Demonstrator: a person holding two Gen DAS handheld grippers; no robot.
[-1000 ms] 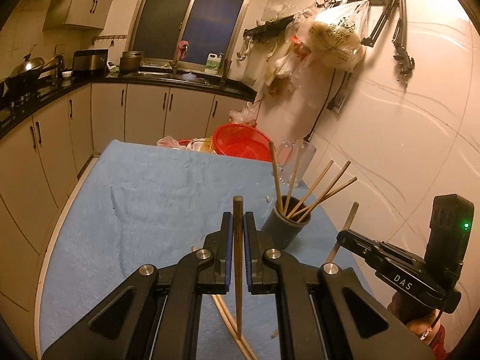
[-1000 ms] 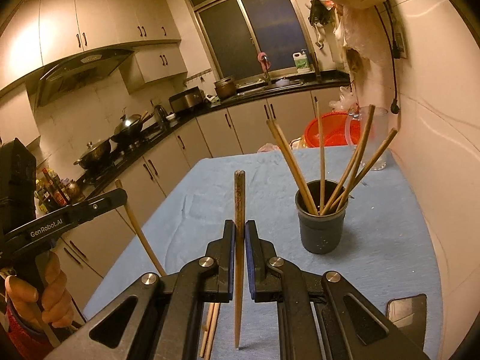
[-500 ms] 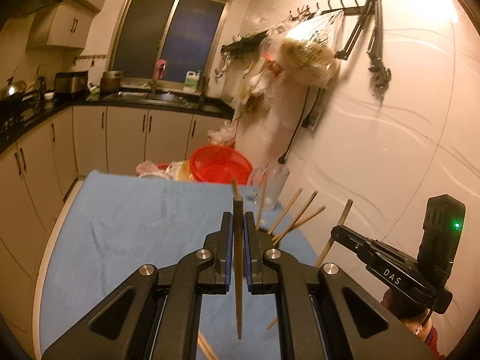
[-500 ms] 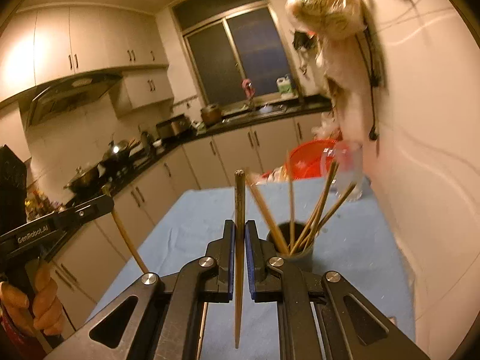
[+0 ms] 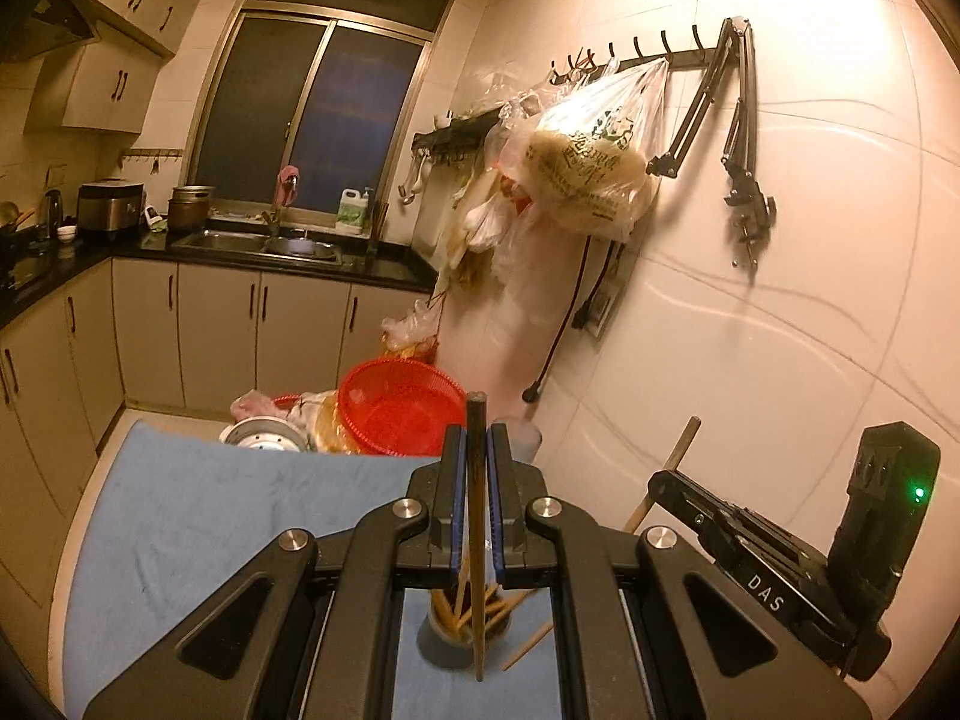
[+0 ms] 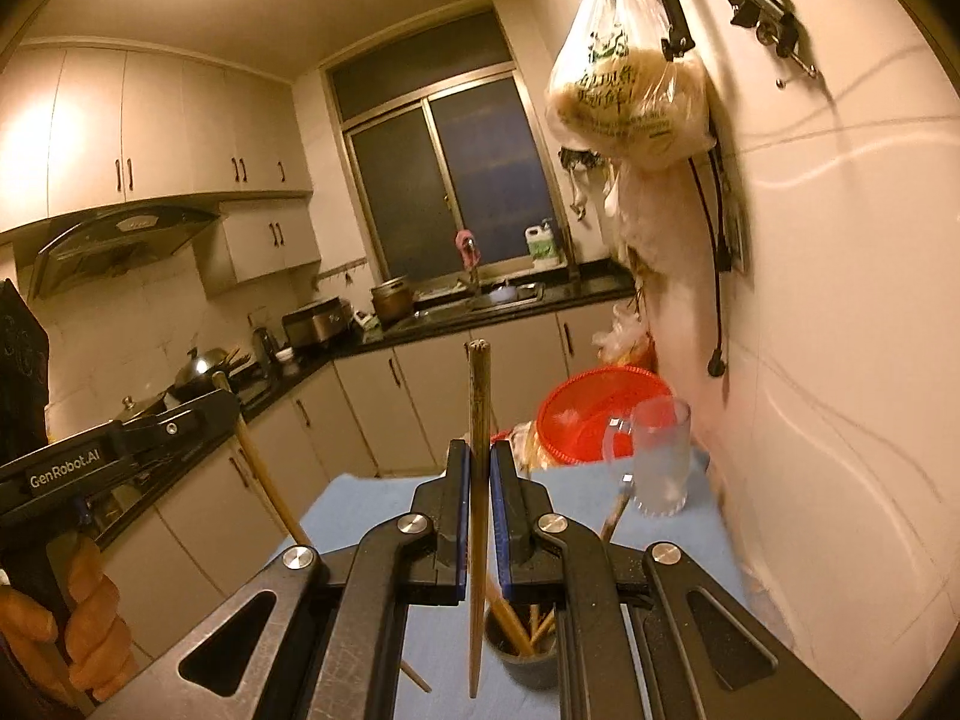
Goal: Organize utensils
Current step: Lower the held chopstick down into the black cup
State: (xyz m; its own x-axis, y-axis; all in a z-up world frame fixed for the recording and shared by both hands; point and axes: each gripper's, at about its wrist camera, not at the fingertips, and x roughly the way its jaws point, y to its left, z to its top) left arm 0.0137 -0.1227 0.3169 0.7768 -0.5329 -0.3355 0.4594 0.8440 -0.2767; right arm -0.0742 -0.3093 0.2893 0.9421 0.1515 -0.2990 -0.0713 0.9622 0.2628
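chopsticks are the whole matter: i have one pinched in each claw, and the rest stand in the dark holder cup (image 5: pixel 465 639) on the blue cloth (image 5: pixel 198 516), which i take as my landmark. my left gripper (image 5: pixel 475 540) is pressed together on a dark chopstick (image 5: pixel 477 546) that runs straight up and down between the blue pads, blunt end above the jaws, thin tip hanging just over the cup's mouth. my right gripper (image 6: pixel 478 528) is likewise clamped on a brown chopstick (image 6: pixel 478 480), also upright, its tip hanging just left of the cup (image 6: pixel 522 654) in that view. so the cup lies below and a little ahead of both claws, and each stick's long axis already points down toward it; the left one looks nearer in line with the opening, i judge, so it would drop in with less shifting. leaning sticks inside the cup (image 6: pixel 516 624) could deflect a tip. a clear glass mug (image 6: pixel 657 462) and a red basket (image 6: pixel 591 414) sit beyond the cup, toward the wall. readable writing: "das" on the right gripper's body seen from the left camera (image 5: pixel 765 585), "genrobot.ai" on the left gripper's body seen from the right camera (image 6: pixel 66 471), held in my hand (image 6: pixel 72 618). green print on the hanging plastic bag (image 5: pixel 591 156) is too small for me to read.
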